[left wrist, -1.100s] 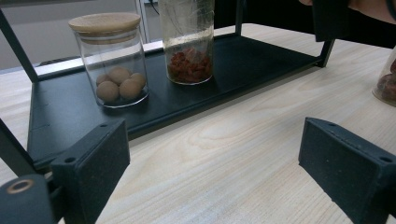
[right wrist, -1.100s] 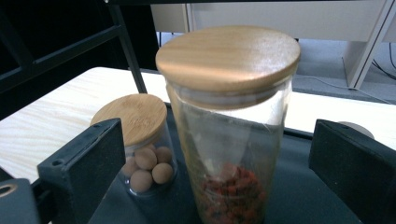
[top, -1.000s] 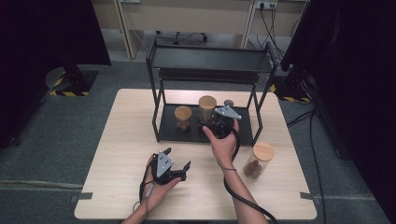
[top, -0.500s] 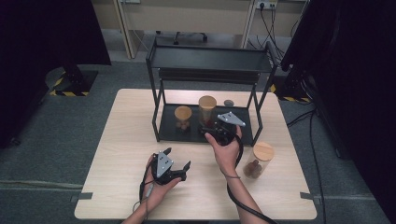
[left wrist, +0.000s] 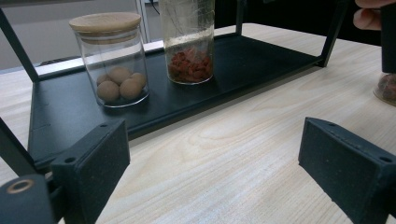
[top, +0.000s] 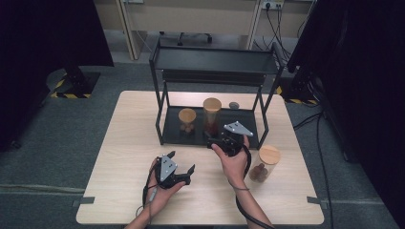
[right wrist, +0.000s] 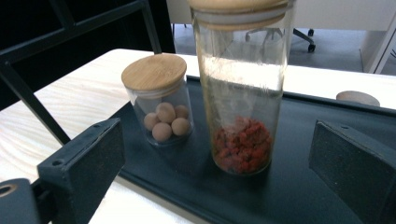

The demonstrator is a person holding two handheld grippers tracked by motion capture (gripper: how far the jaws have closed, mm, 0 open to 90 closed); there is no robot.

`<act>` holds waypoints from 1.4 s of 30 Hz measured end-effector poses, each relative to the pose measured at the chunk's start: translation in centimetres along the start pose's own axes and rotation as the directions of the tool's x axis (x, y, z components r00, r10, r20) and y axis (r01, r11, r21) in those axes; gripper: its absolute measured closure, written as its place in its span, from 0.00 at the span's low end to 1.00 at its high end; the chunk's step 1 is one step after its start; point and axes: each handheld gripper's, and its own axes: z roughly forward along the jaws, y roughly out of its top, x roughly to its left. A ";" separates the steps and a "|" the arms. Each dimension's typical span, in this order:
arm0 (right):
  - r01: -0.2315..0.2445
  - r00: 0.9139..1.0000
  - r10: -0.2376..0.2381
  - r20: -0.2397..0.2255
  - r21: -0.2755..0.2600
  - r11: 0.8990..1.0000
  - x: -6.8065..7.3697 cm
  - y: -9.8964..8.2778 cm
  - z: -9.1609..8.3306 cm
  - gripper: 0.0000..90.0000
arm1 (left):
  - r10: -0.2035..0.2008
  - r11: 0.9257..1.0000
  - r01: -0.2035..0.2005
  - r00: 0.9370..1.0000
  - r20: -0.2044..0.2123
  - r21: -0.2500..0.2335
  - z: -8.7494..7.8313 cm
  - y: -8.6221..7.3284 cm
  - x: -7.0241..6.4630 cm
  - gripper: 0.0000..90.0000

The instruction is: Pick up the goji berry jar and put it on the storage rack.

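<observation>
A black two-tier rack point(top: 165, 125) stands at the back of the table. Its lower shelf point(right wrist: 299, 186) carries a short wooden-lidded jar of brown balls point(top: 187, 120) point(left wrist: 114, 65) point(right wrist: 161, 100) and, beside it, a tall jar with red pieces in the bottom point(top: 211, 116) point(left wrist: 189, 46) point(right wrist: 243, 107). My right gripper point(top: 215, 141) point(right wrist: 219, 158) hovers at the shelf's front edge, open, facing the tall jar, which stands farther off and apart from the jaws. My left gripper point(top: 182, 161) point(left wrist: 215, 158) rests open over bare tabletop near the front, nothing between its jaws.
A third lidded jar with brown contents point(top: 265, 162) point(left wrist: 385, 86) stands on the table right of my right hand. A small grey disc point(top: 234, 105) point(right wrist: 357, 98) lies behind the shelf's back edge. The rack's upper shelf point(top: 215, 59) overhangs the jars.
My right hand has drifted a little toward the near edge and lower, still facing the tall jar. The left hand has stayed put.
</observation>
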 end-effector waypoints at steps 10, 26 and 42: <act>-0.003 1.000 0.003 -0.010 0.015 1.000 0.0 -1.0 -0.7 0.05 | 0.002 1.000 -0.002 1.000 0.000 -0.001 0.0 0.0 0.0 0.09; 0.002 1.000 -0.002 -0.022 0.024 1.000 0.1 -2.5 -2.0 0.05 | 0.003 1.000 -0.003 1.000 -0.002 -0.002 0.0 0.0 -0.1 0.09; 0.029 0.999 -0.028 -0.039 0.044 0.999 0.7 -3.4 -2.8 0.05 | 0.004 1.000 -0.004 1.000 -0.002 -0.003 0.0 0.0 -0.1 0.09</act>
